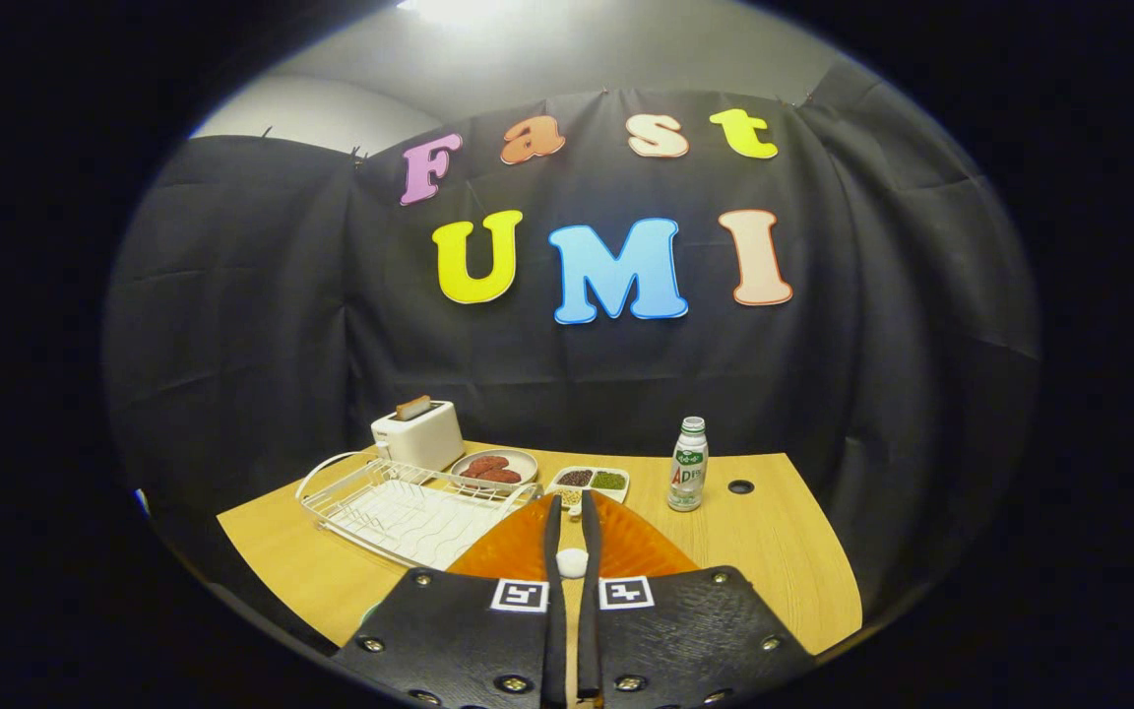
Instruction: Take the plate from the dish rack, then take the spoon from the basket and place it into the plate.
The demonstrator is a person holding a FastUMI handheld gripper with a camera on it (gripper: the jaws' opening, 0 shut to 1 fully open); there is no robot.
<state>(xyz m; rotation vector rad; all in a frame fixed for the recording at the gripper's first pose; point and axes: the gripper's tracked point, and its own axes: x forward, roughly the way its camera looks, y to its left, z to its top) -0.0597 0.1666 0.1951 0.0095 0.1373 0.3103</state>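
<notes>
Jaws are pressed nearly together, and a thin orange plate (626, 547) is pinched by its rim between them. The gripper (572, 512) is held up over the wooden table (784, 551), so the plate is carried in the air, not in the rack any more. A small white thing is seen between the fingers (552, 551), close to the gripper body; what it is can't be told.

Places are given from the dish rack (400, 507). The plate is just to the right of the rack. The rack looks bare, w/ only white wires. Behind the rack a white toaster (419, 433) is set, w/ something brown poking out of its top. Behind the rack's right end a small dish w/ red-brown food (493, 466) is seen, and right of that a tray of beans (592, 481). Further right a small bottle (688, 465) stands upright. No spoon or basket can be made out.

Step 1 seems done, approx. Next the plate should be put down flat on a bare bit of table, away from the bottle & rack. It should be lowered slowly and let go only once it is resting, so it won't tip or slide.
</notes>
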